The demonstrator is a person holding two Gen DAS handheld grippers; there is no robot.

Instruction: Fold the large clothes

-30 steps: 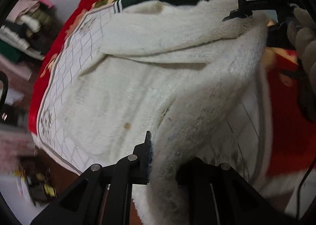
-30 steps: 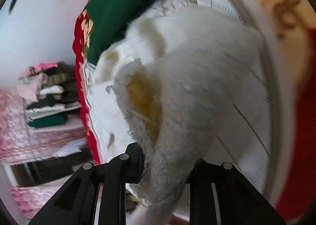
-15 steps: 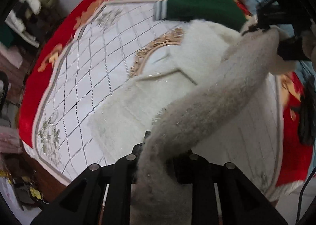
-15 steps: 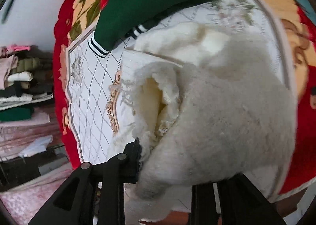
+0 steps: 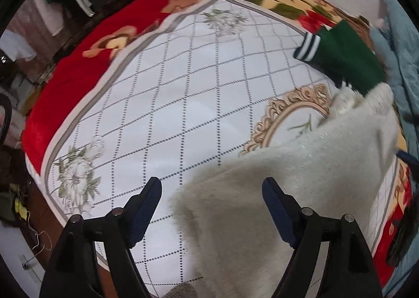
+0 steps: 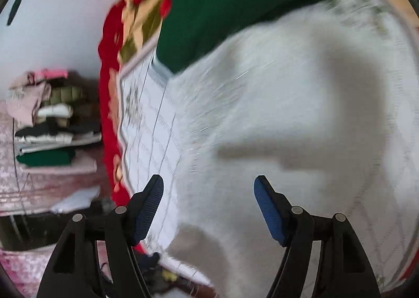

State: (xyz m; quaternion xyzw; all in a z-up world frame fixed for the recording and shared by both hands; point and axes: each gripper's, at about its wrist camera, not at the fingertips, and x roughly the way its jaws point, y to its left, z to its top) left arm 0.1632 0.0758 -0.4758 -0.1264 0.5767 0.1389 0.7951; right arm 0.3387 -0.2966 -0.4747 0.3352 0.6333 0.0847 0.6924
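Right up close, the left gripper (image 5: pixel 212 188) has its jaws spreading apart, and the fluffy white garment (image 5: pixel 275 193) lies beneath and between them, with neither pad pressing on it. Likewise the right gripper (image 6: pixel 208 185) is opening over the same white garment (image 6: pixel 275 128), gripping nothing. That garment lies on the white quilted bed cover (image 5: pixel 170 114), towards the right side in the left wrist view. Further off, a green garment (image 5: pixel 348 60) with striped cuff lies just past it, touching its far edge. Beyond the red floral blanket (image 5: pixel 78 67), a stack of folded clothes (image 6: pixel 49 125) sits on shelves by the wall.
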